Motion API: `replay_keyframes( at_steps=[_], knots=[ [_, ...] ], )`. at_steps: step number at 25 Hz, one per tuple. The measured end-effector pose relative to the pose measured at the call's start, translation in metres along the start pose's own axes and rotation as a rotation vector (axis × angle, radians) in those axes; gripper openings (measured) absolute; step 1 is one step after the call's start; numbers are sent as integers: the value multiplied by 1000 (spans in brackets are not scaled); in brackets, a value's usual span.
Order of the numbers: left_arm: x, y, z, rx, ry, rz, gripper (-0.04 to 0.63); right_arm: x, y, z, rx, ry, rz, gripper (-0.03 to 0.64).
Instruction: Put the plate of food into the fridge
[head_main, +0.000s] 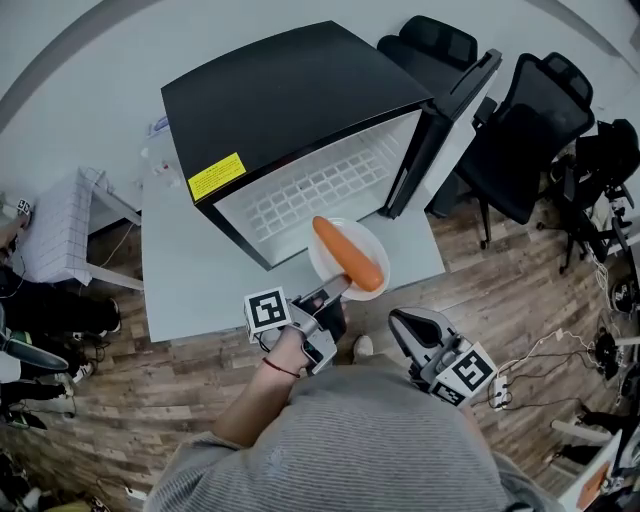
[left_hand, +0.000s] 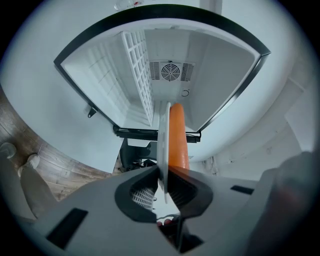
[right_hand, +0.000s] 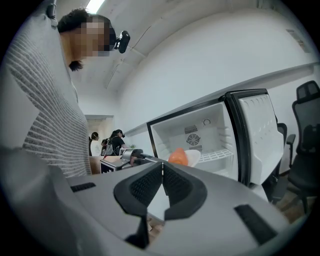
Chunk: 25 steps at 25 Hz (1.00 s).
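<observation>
- Black fridge (head_main: 300, 95) stands on a pale grey tabletop (head_main: 190, 270). Its door (head_main: 450, 120) is swung open to the right and a yellow label (head_main: 217, 176) sits on its top.
- White wire shelf (head_main: 320, 185) spans the white interior, with a round fan grille (left_hand: 171, 71) on the back wall.
- White plate (head_main: 325, 262) carries one orange carrot (head_main: 348, 254). It is held above the tabletop's near part at the mouth of the fridge, not yet inside.
- Left gripper (head_main: 330, 292): jaws narrow, clamped on the plate's near rim; the carrot lies just beyond them.
- Right gripper (head_main: 408, 328): jaws pressed together with nothing between them, held back beside the person's torso, well apart from the plate.
- Black office chairs (head_main: 530, 130) stand behind and right of the open door, on the wood-pattern floor (head_main: 150, 380).
- The open door lies to the plate's right; the opening faces the plate directly.
</observation>
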<state>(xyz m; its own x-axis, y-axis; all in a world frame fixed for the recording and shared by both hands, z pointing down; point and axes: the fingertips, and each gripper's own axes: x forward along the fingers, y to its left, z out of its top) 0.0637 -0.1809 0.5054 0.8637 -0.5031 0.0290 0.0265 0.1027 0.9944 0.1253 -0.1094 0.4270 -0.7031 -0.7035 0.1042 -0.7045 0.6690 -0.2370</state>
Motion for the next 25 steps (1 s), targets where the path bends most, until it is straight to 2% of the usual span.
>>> replay_keyframes(
  at_steps=[4, 8, 12, 25],
  knots=[
    [17, -6, 11, -9, -53, -4, 44, -1, -9, 1, 1, 15, 39, 15],
    [23, 7, 34, 24, -94, 39, 44, 3, -11, -4, 3, 28, 70, 15],
    [31, 15, 54, 16, -149, 57, 46, 6, -10, -7, 13, 40, 93, 15],
    [52, 36, 105, -28, -307, 90, 48, 4, -29, -12, 26, 66, 83, 15]
  ],
)
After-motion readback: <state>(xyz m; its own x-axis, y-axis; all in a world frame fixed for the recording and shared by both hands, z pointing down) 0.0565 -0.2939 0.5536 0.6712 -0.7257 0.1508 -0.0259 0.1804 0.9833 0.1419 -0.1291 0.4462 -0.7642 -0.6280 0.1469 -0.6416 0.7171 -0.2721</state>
